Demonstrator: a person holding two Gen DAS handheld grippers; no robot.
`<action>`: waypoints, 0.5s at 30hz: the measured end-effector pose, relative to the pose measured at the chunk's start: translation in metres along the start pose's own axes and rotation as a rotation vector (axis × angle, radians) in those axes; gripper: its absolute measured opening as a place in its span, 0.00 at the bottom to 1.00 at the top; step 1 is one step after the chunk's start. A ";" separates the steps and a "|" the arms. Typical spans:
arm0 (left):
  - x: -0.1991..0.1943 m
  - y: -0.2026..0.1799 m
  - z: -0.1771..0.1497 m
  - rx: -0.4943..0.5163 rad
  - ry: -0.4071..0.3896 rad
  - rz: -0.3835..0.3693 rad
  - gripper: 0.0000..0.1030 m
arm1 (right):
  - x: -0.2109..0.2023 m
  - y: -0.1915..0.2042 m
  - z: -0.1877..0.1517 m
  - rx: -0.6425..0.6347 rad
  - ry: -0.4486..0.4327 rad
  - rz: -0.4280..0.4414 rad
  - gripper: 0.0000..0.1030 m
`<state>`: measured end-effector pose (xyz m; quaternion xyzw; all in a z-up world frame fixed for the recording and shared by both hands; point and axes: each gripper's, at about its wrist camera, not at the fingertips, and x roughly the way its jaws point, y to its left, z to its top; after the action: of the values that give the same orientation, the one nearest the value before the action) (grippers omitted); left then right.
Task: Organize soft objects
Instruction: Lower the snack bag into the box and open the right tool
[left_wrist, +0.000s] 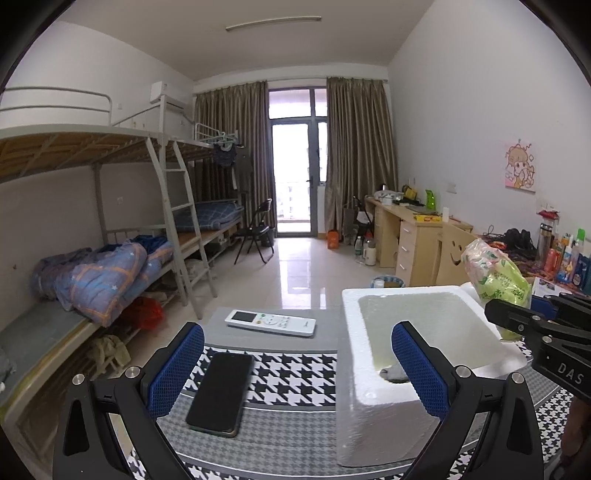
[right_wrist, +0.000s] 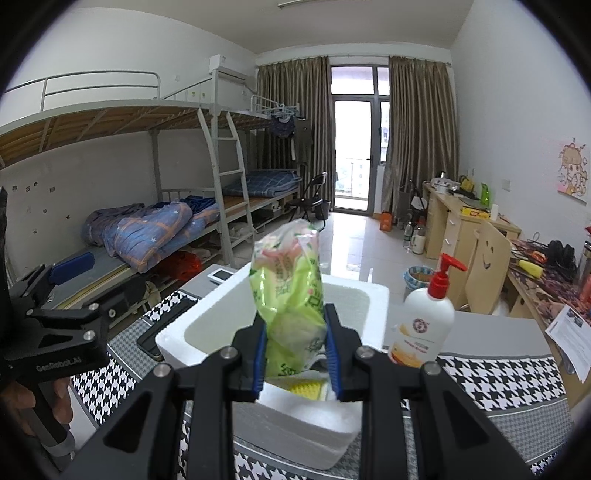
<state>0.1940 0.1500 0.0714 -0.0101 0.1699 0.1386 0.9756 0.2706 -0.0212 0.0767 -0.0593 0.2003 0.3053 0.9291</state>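
Observation:
A white foam box (left_wrist: 406, 369) stands on the houndstooth tablecloth (left_wrist: 288, 376); it also shows in the right wrist view (right_wrist: 295, 428). My right gripper (right_wrist: 295, 350) is shut on a soft green and pink plastic pack (right_wrist: 288, 295) and holds it upright above the near part of the box. The pack also shows in the left wrist view (left_wrist: 495, 273), beyond the box. A yellow sponge (right_wrist: 304, 389) and a grey soft item (left_wrist: 395, 373) lie inside the box. My left gripper (left_wrist: 297, 369) is open and empty, to the left of the box.
A black phone (left_wrist: 221, 393) lies between my left fingers on the cloth. A white remote (left_wrist: 270, 322) lies beyond it. A white lotion bottle with red pump (right_wrist: 424, 325) stands right of the box. Papers (right_wrist: 570, 336) lie at the table's right edge.

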 end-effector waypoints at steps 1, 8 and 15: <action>0.000 0.002 0.000 -0.003 -0.001 0.002 0.99 | 0.003 0.001 0.001 0.000 0.002 0.001 0.30; -0.009 0.013 -0.003 -0.019 -0.020 0.002 0.99 | 0.014 0.005 0.004 -0.005 0.019 0.004 0.31; -0.011 0.016 -0.004 -0.018 -0.023 0.013 0.99 | 0.023 0.010 0.006 -0.001 0.031 -0.002 0.31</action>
<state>0.1784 0.1626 0.0719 -0.0162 0.1577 0.1468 0.9764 0.2834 0.0005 0.0727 -0.0648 0.2143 0.3037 0.9261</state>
